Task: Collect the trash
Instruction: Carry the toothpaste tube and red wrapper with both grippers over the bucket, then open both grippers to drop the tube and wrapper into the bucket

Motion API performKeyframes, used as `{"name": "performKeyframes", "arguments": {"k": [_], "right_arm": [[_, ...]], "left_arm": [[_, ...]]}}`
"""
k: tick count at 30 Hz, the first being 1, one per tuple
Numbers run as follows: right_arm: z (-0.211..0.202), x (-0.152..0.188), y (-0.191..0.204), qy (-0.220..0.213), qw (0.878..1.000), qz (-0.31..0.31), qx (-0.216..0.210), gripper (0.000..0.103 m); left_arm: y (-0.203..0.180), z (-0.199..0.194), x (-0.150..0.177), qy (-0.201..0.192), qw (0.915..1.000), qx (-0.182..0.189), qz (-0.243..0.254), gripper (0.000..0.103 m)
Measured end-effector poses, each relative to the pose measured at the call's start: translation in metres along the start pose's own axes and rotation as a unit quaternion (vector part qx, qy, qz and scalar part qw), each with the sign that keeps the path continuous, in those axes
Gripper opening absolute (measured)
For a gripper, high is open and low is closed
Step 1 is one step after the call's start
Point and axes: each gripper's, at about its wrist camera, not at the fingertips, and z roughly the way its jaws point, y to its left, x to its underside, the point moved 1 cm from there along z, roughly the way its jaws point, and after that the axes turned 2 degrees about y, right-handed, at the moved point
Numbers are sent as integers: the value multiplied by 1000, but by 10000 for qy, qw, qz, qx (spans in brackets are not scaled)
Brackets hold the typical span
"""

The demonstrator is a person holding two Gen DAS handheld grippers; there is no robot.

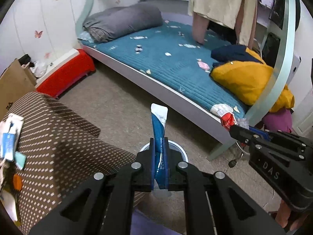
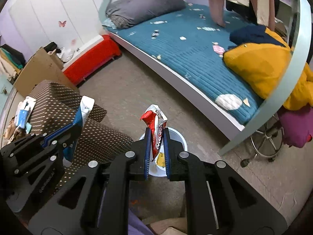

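Observation:
My left gripper point(image 1: 159, 143) is shut on a blue and white wrapper point(image 1: 158, 121), held upright above a white trash bin point(image 1: 182, 150) on the floor. My right gripper point(image 2: 157, 135) is shut on a red and white snack wrapper point(image 2: 155, 121), also above the bin point(image 2: 179, 139). Each gripper shows in the other's view: the right gripper point(image 1: 232, 129) with the red wrapper point(image 1: 228, 120), the left gripper point(image 2: 75, 126) with the blue wrapper point(image 2: 83, 109). More wrappers point(image 1: 10, 135) lie on a brown dotted seat point(image 1: 58, 129).
A bed with a teal cover point(image 1: 176, 58) stands ahead, with a grey pillow point(image 1: 125, 20) and a yellow cushion point(image 1: 242, 78). A red box point(image 1: 68, 72) and a cardboard box point(image 1: 13, 80) stand at the left. A stool base point(image 2: 266, 143) is at the right.

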Motion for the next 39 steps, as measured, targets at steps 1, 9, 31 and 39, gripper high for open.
{"name": "performKeyframes", "arguments": {"k": [1, 9, 31, 39], "right_arm": [[3, -1, -3, 32, 10000, 28, 16, 13], [19, -9, -16, 193, 9996, 146, 122, 13], [53, -25, 50, 340, 9977, -581, -97, 66], [51, -15, 49, 467, 9976, -506, -24, 66]], "left_arm": [[-2, 5, -2, 46, 10000, 19, 23, 7], [-10, 27, -15, 62, 9998, 81, 186, 45], [67, 24, -9, 215, 9970, -438, -599, 45], [67, 17, -3, 158, 9968, -406, -670, 45]]}}
